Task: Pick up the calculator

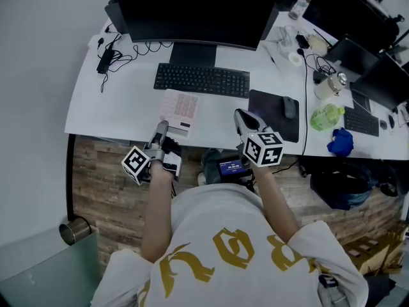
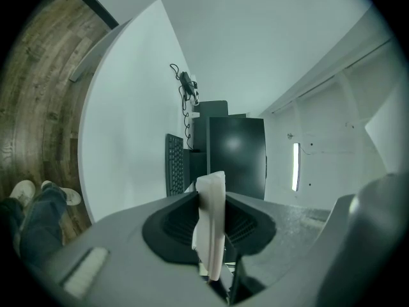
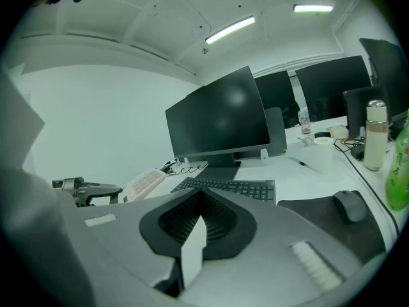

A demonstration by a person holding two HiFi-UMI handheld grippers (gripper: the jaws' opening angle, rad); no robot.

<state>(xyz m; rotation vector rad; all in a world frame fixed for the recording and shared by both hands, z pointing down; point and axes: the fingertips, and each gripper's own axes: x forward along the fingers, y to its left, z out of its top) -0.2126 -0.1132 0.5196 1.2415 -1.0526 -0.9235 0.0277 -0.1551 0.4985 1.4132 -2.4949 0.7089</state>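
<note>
The pale pink calculator (image 1: 180, 110) lies over the near part of the white desk (image 1: 115, 101), in front of the keyboard. My left gripper (image 1: 162, 128) is shut on its near end. In the left gripper view the calculator (image 2: 211, 226) stands edge-on between the two dark pads, clamped from both sides. In the right gripper view the calculator (image 3: 144, 183) shows tilted above the desk, with the left gripper (image 3: 86, 190) holding it. My right gripper (image 1: 241, 116) hovers at the desk's front edge to the right, jaws together with nothing in them.
A black keyboard (image 1: 201, 80) and a monitor (image 1: 192, 8) stand behind the calculator. A mouse (image 1: 289, 107) sits on a dark pad (image 1: 271, 114) at the right. Further right are a flask (image 1: 331, 85), a green bag (image 1: 327, 116) and a blue cloth (image 1: 340, 142). Cables (image 1: 108, 53) lie far left.
</note>
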